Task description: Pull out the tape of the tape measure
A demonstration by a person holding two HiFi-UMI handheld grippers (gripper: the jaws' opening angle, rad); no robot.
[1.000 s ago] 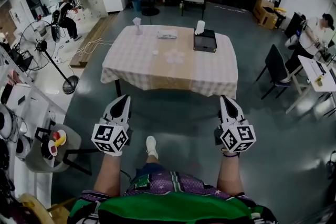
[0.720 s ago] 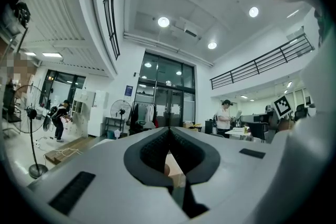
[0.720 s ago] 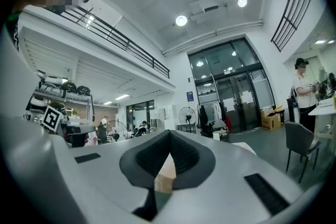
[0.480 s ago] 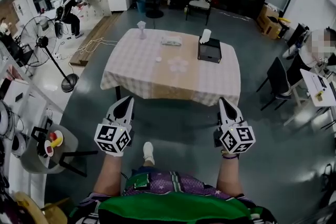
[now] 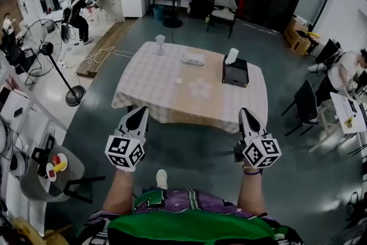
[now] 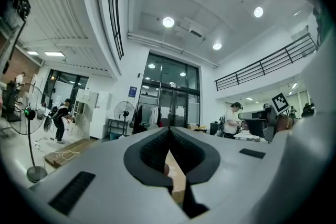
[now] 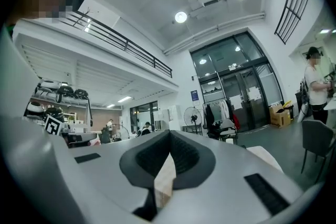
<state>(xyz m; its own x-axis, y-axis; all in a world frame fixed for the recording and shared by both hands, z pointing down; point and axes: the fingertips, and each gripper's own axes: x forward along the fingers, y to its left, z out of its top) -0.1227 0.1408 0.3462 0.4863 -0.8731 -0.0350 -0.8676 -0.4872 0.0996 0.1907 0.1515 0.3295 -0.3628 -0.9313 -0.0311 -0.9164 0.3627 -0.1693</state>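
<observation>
The left tool point(image 5: 139, 113) and the right tool point(image 5: 247, 117) are held out level, side by side and well apart. Each marker cube sits at the end nearer the person. In the left gripper view the jaws are seen closed tip to tip, and nothing is gripped between them. Only a strip of pale cloth is glimpsed through the slit behind the tips. In the right gripper view the jaws are likewise closed narrow and empty, with the same pale cloth seen through the gap.

A surface point(image 5: 146, 80) covered with a checked cloth stands ahead of both tools and is touched by neither. A small upright pale thing point(image 5: 160, 43) is seen at its far corner, ahead of the left tool. A flat pale thing point(image 5: 193, 59) lies at the far side, between the lines of the two tools. A black box point(image 5: 235, 73) topped with white tissue stands ahead of the right tool. A small white thing point(image 5: 178, 81) and a cluster of clear round things point(image 5: 200, 88) lie nearer, between the tools' lines. These things are too small for the tape measure to be picked out; it is held by neither tool.

A standing fan point(image 5: 49, 43) is seen far out to the left of the left tool. A black chair point(image 5: 304, 103) stands to the right of the right tool. A white shoe point(image 5: 162, 178) is planted on the grey floor point(image 5: 195, 149), behind and between the tools.
</observation>
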